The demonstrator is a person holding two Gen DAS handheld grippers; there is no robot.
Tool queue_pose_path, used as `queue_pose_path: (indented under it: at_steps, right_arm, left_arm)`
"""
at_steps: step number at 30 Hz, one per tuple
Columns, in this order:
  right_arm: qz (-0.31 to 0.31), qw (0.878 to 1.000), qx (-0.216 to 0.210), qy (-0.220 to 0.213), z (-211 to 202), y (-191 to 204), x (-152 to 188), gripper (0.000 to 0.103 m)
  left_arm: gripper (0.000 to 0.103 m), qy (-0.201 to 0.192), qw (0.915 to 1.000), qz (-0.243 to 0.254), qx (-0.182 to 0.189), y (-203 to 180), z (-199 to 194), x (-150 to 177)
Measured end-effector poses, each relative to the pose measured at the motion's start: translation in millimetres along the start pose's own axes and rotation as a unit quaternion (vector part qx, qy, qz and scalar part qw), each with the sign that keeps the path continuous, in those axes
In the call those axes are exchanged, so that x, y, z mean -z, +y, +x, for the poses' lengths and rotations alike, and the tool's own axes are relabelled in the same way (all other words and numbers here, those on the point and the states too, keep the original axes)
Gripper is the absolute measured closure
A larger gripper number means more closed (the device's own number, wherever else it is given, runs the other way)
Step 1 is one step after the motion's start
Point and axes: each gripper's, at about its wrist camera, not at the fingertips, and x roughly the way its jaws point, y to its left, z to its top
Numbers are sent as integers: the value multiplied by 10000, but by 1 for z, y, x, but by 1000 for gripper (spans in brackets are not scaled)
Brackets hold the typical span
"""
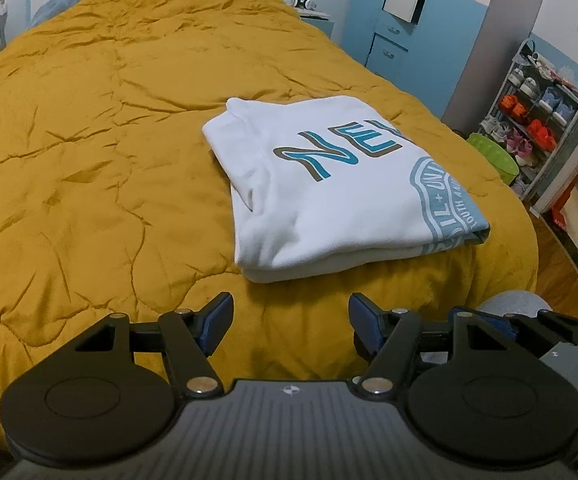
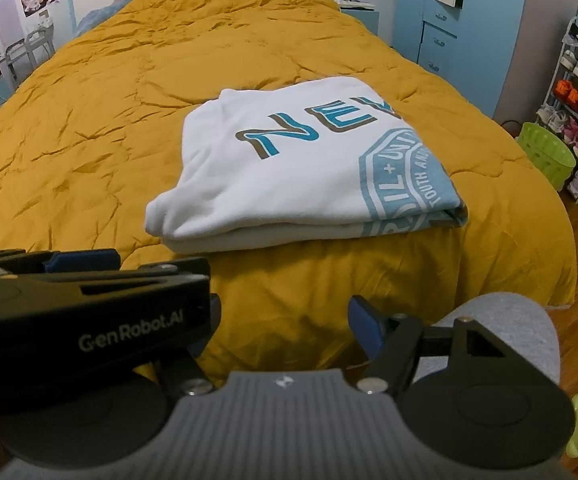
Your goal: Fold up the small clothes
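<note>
the left gripper [image 1: 291, 320] hangs nearest, jaws wide apart and holding nothing, over the mustard quilt [image 1: 109, 160] at the bed's near edge. the right gripper [image 2: 285, 322] sits just beside it, equally spread and empty, its left finger hidden behind the other tool. the white printed top [image 1: 329, 184] lies ahead, apart from both, already a compact layered rectangle near the bed's right side. judging by that, the fold looks finished; any tidy-up should pinch all layers at the near edge together and avoid dragging the quilt.
</note>
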Motion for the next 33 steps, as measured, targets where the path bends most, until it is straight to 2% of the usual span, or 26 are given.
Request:
queue_pose_path:
  at_steps: [33]
  right_arm:
    - [-50,10000,-51,-3,9,1,3,37]
  left_arm:
    - [25,-26,9999,-121,-88,9,4,7]
